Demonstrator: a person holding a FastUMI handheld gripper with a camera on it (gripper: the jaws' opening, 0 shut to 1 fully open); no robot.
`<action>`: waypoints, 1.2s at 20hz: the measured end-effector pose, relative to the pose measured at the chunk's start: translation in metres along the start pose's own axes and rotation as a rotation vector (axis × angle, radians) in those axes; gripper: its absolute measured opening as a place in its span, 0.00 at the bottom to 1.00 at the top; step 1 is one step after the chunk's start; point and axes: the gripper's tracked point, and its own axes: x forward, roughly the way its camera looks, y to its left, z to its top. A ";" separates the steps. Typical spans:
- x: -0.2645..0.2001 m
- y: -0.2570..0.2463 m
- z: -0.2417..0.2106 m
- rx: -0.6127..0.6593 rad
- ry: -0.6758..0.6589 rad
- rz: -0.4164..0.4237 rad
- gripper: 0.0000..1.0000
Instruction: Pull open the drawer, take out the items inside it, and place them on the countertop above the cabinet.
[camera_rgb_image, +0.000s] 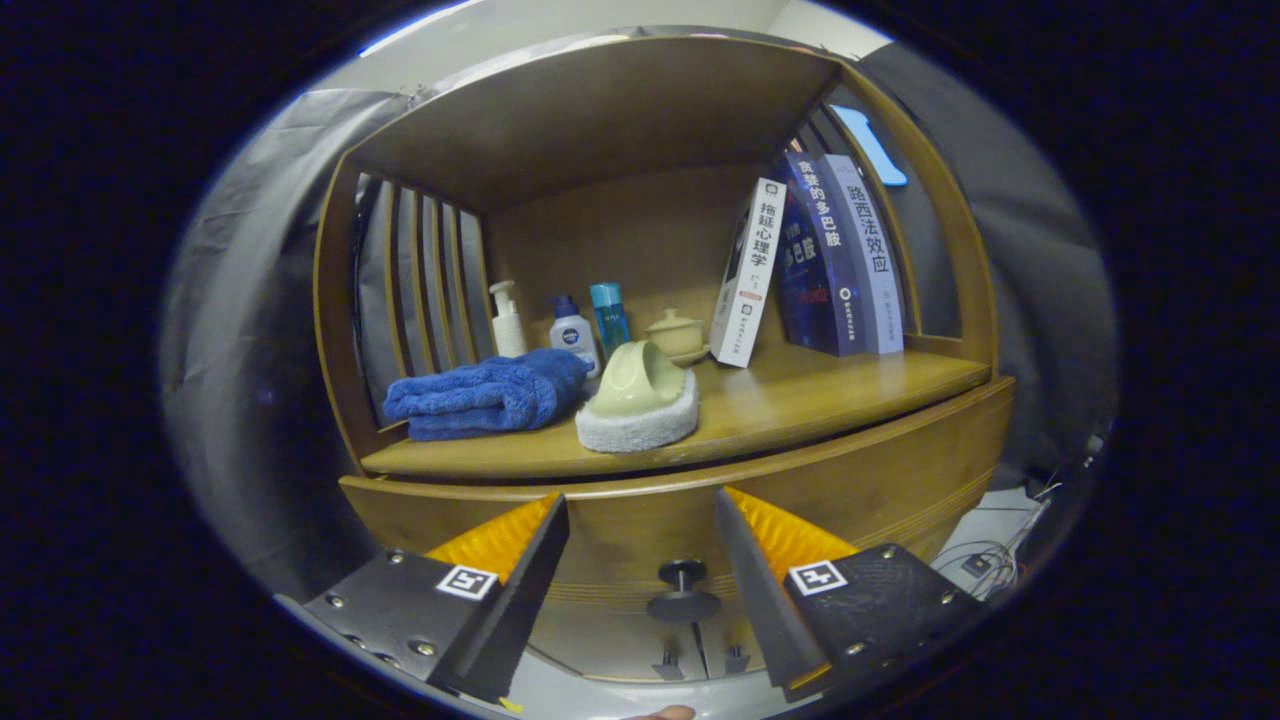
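Wooden cabinet countertop (800, 400) crowded already. I hold the gripper (640, 520) spread, empty — round dark drawer knob (683, 590) between its 2 fingers, drawer (900, 470) closed. Risk: fingers slipping off that small knob.

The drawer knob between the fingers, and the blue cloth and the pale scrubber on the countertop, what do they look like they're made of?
The gripper is open, its fingers either side of the drawer knob, which looks like dark matte metal or plastic; I cannot tell which. The blue cloth seems soft plush fabric, folded and fuzzy. The pale scrubber looks like a smooth glossy plastic handle on a fluffy white pad.
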 end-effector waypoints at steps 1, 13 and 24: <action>0.003 0.000 0.000 -0.001 -0.001 0.001 0.91; 0.010 -0.001 0.003 0.002 0.012 0.019 0.90; 0.004 0.012 0.018 0.011 0.042 0.009 0.94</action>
